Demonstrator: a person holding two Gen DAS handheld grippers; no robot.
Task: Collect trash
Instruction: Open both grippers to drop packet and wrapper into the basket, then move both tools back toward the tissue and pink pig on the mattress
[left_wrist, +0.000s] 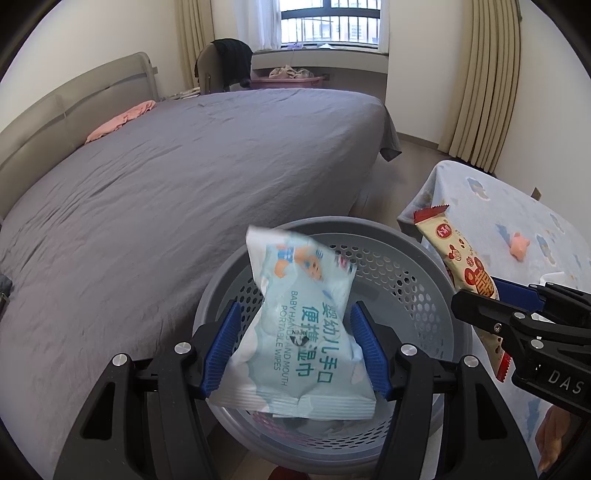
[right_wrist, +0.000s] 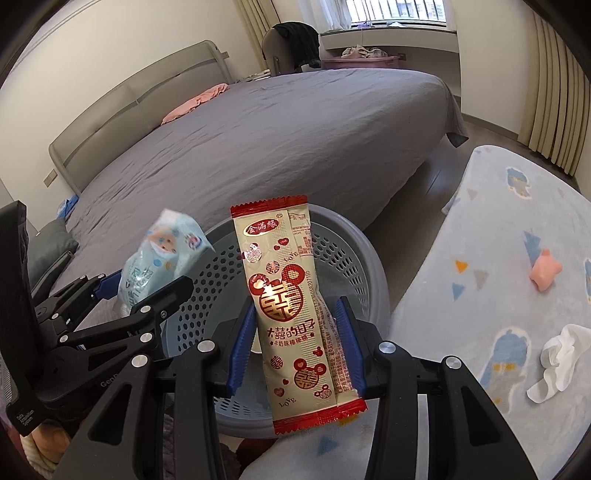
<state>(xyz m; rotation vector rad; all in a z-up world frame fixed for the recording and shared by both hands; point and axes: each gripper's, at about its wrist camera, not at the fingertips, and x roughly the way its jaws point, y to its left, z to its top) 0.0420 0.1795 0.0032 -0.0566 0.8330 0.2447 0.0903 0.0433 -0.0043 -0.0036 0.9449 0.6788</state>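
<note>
A pale blue baby-wipes pack stands upright between the blue pads of my left gripper, which is shut on its lower half. It hangs over the grey perforated basket. The pack's top edge is blurred. My right gripper is shut on a cream and red snack wrapper, held upright above the same basket. In the right wrist view the left gripper and the wipes pack sit to the left. In the left wrist view the right gripper and the wrapper sit to the right.
A bed with a grey sheet fills the space behind and left of the basket. To the right stands a table under a light blue patterned cloth, with a pink toy and a crumpled white tissue on it.
</note>
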